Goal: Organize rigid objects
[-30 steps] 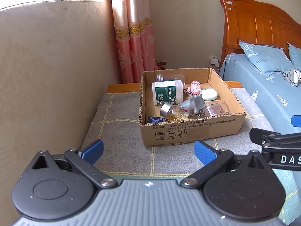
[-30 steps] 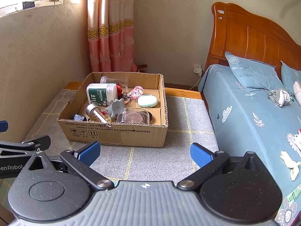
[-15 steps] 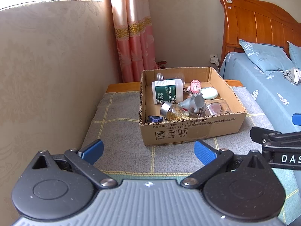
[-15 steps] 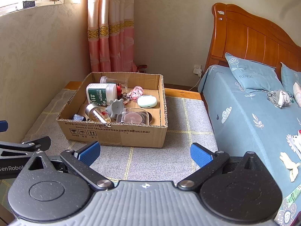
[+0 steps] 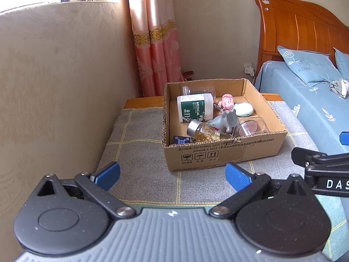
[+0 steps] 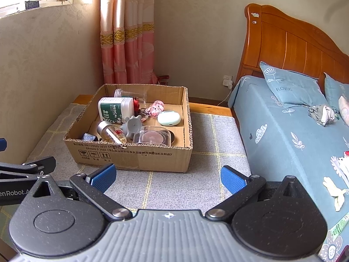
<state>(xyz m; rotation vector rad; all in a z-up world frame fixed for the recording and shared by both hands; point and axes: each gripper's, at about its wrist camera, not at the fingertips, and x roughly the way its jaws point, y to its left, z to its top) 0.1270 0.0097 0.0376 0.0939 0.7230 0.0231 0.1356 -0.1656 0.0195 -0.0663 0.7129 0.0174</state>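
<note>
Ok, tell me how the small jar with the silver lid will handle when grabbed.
The jar lies on its side in the box, so it may roll if nudged. It looks like glass, so probably slippery and breakable. It leans against the grey toy, which may shift when it is lifted.

Blue item point(image 5: 181, 140) in the cardboard box point(image 5: 222, 155) — mostly hidden by the front wall — bed point(image 6: 294, 135) cut off at right

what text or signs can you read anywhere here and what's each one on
"MEDICAL": white and green bottle lying in the cardboard box.
"GB/T29601 2013", "GB4806.9 2023": box front; the Chinese print beside it is too small.
Three handling pictograms: box front; captions unreadable.
"FLOWERS": blue pillow.
"DAS", cut off: right gripper.
"enRobot.A", cut off: left gripper.
</note>
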